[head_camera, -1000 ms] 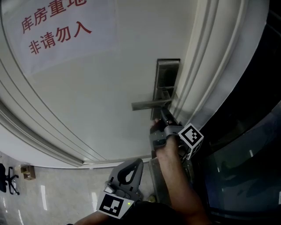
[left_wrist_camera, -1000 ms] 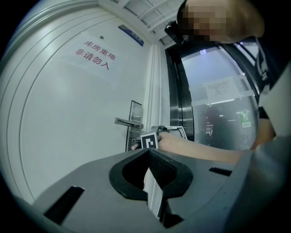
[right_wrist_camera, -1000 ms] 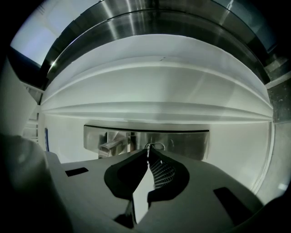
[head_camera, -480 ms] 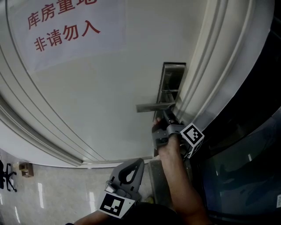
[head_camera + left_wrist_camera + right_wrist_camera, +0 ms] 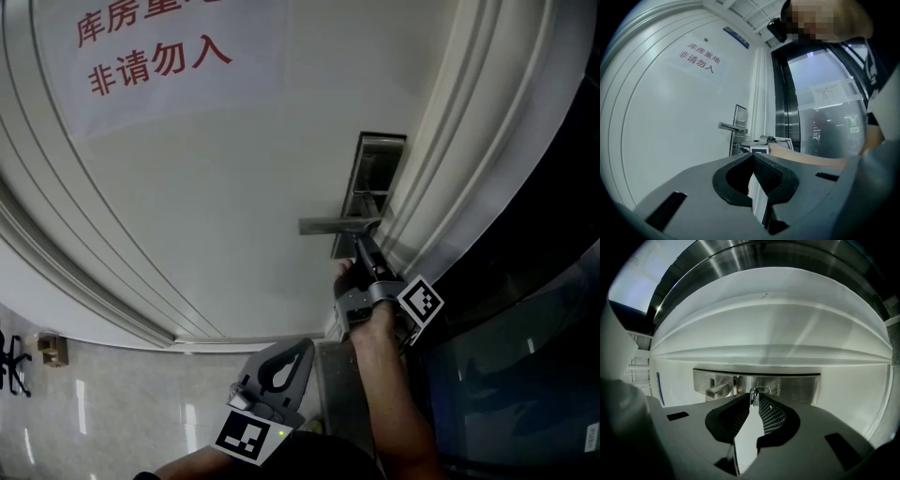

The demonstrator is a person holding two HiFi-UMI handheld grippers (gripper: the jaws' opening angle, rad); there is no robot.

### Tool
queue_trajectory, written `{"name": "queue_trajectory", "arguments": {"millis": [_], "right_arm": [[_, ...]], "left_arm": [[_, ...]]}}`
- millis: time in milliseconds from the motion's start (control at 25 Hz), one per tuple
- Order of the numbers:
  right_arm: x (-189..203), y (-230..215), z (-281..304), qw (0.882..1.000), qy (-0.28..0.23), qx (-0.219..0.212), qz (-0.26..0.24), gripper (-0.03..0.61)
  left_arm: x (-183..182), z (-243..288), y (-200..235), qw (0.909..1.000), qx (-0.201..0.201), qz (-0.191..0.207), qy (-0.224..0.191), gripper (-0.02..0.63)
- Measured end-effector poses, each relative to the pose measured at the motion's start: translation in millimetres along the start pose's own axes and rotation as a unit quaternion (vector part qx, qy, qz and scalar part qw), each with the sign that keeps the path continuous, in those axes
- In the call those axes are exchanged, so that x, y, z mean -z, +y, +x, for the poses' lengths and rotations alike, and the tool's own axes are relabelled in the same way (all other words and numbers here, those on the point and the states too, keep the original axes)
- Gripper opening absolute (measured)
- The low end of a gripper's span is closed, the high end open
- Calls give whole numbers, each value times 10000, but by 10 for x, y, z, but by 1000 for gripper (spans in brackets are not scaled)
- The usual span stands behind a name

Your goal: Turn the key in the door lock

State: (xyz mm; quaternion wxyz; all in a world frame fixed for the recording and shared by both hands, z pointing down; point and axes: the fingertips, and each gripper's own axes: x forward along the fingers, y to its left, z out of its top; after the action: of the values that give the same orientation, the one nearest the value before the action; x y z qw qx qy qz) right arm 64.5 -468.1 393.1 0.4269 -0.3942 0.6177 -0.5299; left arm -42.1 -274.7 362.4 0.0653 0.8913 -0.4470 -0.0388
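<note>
Count, by kind:
- white panelled door (image 5: 234, 187): 1
- rectangular brushed-metal lock plate (image 5: 380, 169): 1
- grey metal lever handle (image 5: 333, 225): 1
- small silver metal key (image 5: 753, 393): 1
- white paper sign with red characters (image 5: 159, 66): 1
- hand-held grippers: 2, the left hand-held gripper (image 5: 752, 161) and the right hand-held gripper (image 5: 754, 401)

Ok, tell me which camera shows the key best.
The right gripper view: the key sits close up, pinched at the tips of the right gripper, against the metal lock plate. In the head view the gripper itself covers the key; in the left gripper view that spot is too small to make the key out.
</note>
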Motion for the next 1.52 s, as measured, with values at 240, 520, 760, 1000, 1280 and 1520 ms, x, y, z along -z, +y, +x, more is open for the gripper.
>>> {"name": "queue_trajectory", "arguments": {"millis": [240,520,760,1000,1280,1520], "right_arm": [[79,66,-168,9972,291,30,-686,52],[231,191,-448,9721,989,-50,-2127,26],[440,367,-735,9192,1513,-449,-3607,15],[547,526,-962,8534,1475,-549,-4969,15],[535,555,-1011,8248,1331,-546,-5468,15],[512,516,-1021,8256,1265,-472,-5478,15]], "left_arm": [[-18,-5,18,10000,-59,-14,-29,5],[-54,16,-52,9999,-6,-15,-99,5],[-110,43,-133,9999,50,-25,-151,5],[-132,70,-195,9997,64,-66,-205,5],[-160,135,-281,9996,91,19,-252,5],[-149,112,-316,9995,98,-1,-287,5]]}}
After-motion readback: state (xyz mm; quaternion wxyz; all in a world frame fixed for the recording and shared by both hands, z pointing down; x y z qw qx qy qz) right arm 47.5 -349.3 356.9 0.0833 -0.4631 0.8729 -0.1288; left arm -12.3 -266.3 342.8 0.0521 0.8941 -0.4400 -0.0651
